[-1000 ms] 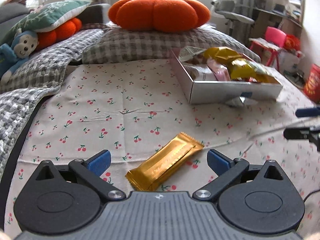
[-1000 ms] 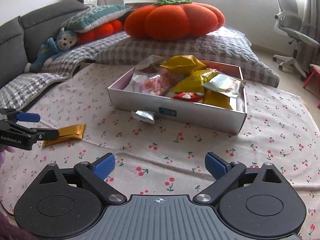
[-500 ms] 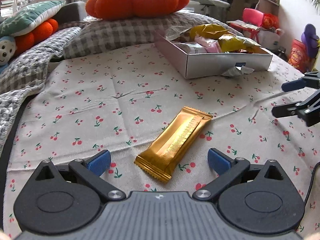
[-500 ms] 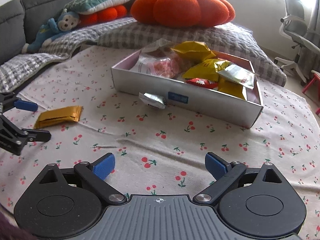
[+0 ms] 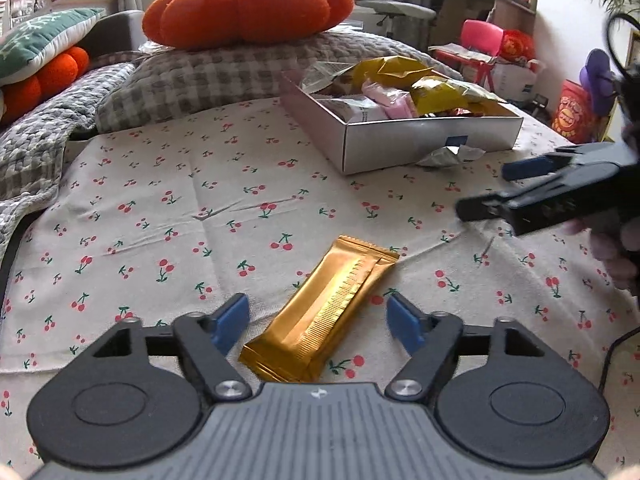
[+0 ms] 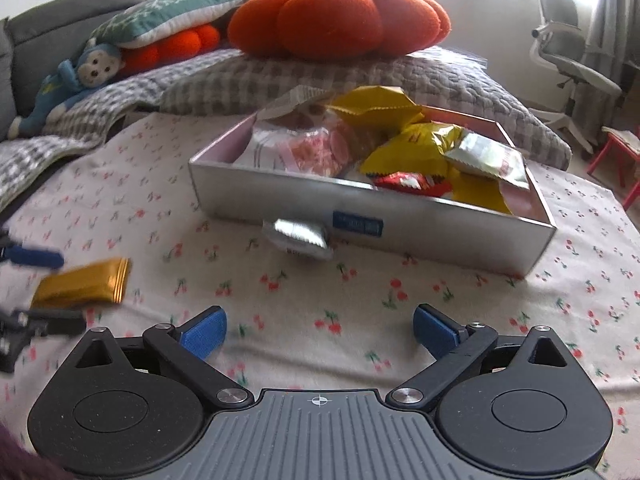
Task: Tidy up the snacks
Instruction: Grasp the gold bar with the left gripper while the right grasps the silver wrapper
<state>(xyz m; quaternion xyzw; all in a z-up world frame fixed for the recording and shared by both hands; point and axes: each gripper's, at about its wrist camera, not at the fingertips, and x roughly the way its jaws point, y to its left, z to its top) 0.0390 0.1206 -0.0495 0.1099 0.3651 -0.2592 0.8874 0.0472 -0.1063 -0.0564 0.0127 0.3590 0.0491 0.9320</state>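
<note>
Left tongs (image 5: 318,320) closing around the near end of the gold snack bar (image 5: 324,312), pads narrower than a second ago yet not pressing the wrapper; bar lying flat and diagonal on the cherry-print cloth (image 5: 160,208), pointing far-right toward the silver box (image 5: 420,140). Closer over the bar than a second ago, so likely the start of the pick-up, with transfer to the box not yet begun. Right tongs (image 6: 318,332) wide open and empty, now lower and nearer the box than half a second ago, aimed at the small silver packet (image 6: 298,236) resting on the cloth against the near wall of the box, outside it. Box already heaped with yellow, pink and red packets, so probably only the bar and the silver packet left to stow. Both tools angled downward toward the cloth; left one rolled slightly to line the pads across the bar's width. Right tool seen from the left camera at the right edge, held in a hand (image 5: 612,248), pads apart, well clear of the bar.
</note>
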